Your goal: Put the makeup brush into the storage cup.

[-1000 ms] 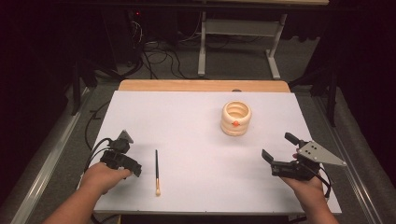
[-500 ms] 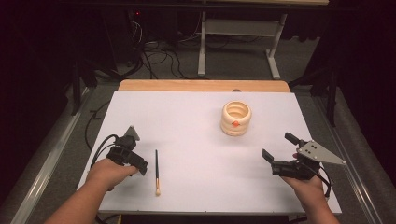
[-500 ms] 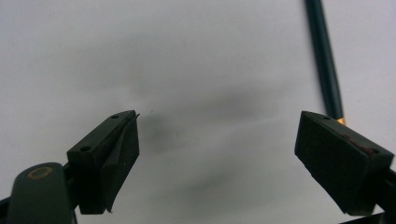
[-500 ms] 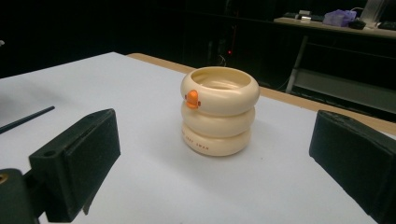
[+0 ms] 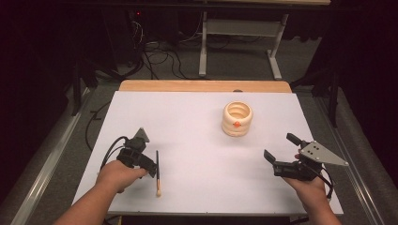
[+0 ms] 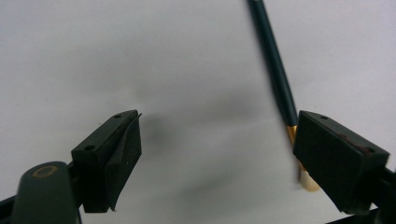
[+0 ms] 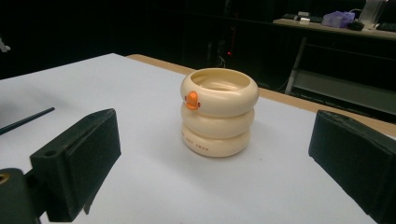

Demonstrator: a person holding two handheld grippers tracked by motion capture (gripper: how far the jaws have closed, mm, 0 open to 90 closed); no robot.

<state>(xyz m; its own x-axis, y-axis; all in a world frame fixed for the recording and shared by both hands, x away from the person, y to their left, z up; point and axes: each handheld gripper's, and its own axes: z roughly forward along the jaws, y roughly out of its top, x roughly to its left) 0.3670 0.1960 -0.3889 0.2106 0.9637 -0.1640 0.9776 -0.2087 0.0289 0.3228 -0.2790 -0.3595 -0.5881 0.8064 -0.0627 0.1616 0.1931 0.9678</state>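
A dark-handled paintbrush (image 5: 157, 171) with a gold ferrule and pale tip lies on the white table (image 5: 197, 187), pointing away from the person. My left gripper (image 5: 149, 168) hovers just left of it, tilted down at the table. In the left gripper view my left gripper (image 6: 219, 140) is open, and the paintbrush (image 6: 275, 65) runs down behind the right jaw, untouched by the pads. A cream cup (image 5: 237, 118) shaped like stacked rings with an orange duck bill stands right of centre. My right gripper (image 5: 280, 147) stands open, facing the cup (image 7: 218, 112) from a distance, nothing between the jaws of the right gripper (image 7: 217, 163).
A wooden board edge (image 5: 202, 86) borders the table's far side. Beyond it are dark floor, cables (image 5: 159, 51) and a metal frame (image 5: 244, 33). Cables trail from the left gripper over the table's left edge.
My left hand has moved right, bringing its gripper up beside the paintbrush. The right hand, the cup and the brush have stayed put.
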